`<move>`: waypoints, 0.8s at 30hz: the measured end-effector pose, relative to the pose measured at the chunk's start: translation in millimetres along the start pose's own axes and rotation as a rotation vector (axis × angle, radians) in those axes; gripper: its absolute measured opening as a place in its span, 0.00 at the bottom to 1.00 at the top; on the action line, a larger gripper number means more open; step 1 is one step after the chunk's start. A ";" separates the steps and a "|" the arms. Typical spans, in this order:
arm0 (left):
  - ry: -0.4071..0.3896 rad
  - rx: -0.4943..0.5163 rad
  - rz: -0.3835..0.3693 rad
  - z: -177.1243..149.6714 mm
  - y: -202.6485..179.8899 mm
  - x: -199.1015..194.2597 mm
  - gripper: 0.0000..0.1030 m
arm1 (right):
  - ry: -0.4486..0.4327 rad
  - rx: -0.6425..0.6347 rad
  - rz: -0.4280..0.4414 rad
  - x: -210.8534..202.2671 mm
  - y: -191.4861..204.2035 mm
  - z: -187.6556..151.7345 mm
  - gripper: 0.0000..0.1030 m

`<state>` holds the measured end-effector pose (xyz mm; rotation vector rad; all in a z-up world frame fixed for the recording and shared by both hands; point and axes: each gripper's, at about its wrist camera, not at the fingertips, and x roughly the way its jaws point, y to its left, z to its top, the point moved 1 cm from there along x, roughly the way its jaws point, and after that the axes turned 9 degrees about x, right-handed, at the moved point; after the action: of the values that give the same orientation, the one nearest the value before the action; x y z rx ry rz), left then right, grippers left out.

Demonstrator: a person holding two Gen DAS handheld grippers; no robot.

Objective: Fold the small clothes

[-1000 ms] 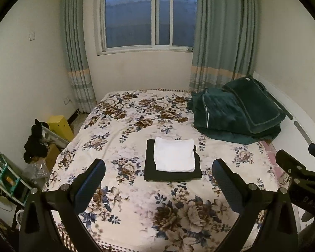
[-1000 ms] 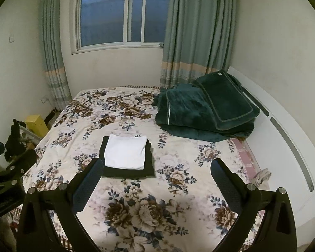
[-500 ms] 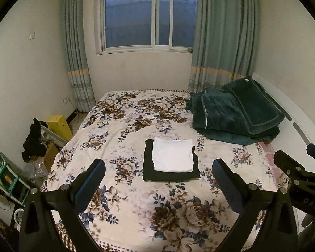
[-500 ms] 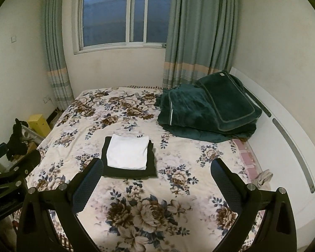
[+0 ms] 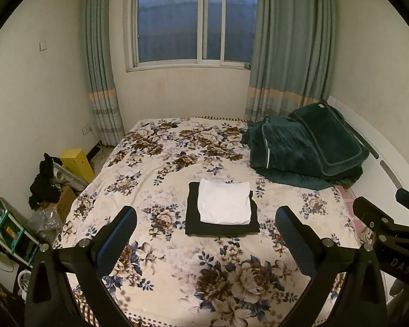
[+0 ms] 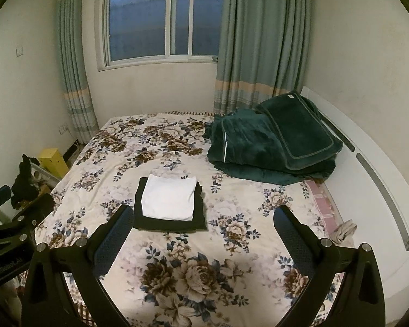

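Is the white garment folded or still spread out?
Folded: the white garment is a compact rectangle stacked on the folded black garment.

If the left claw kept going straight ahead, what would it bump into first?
Probably the folded white cloth lying on the black cloth on the bed. The open left claw points about that way, with nothing between them. Depth is hard to judge, so it might touch the bed first.

Folded garment (image 5: 224, 205) on larger folded garment (image 5: 193, 224), mid-bed (image 5: 155, 179); blanket pile (image 5: 300, 155) behind, right.
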<state>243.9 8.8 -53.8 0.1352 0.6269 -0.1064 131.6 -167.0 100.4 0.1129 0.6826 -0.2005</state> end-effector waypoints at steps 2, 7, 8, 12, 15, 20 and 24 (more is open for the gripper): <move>-0.001 -0.001 -0.003 -0.3 0.7 -0.1 1.00 | 0.001 0.000 0.000 -0.1 -0.3 -0.8 1.00; -0.002 -0.001 0.002 1.2 1.3 -0.3 1.00 | -0.001 0.006 -0.001 -1.6 -0.6 -2.8 1.00; -0.003 -0.002 0.002 2.0 0.6 0.1 1.00 | 0.000 0.005 0.001 -0.4 0.1 -0.5 1.00; -0.004 -0.004 0.018 10.0 2.4 -0.7 1.00 | 0.001 0.004 0.001 -0.5 2.6 2.2 1.00; -0.008 -0.005 0.027 12.6 3.5 -1.4 1.00 | -0.002 0.007 0.000 -1.2 1.3 -0.2 1.00; -0.009 -0.011 0.032 14.2 5.7 -2.9 1.00 | -0.002 0.004 0.001 0.0 2.5 1.6 1.00; -0.011 -0.012 0.033 15.8 5.5 -2.2 1.00 | -0.003 0.002 0.002 1.1 5.2 5.9 1.00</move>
<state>252.0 11.9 -39.3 0.1334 0.6142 -0.0711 137.1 -163.1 104.4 0.1152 0.6793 -0.1995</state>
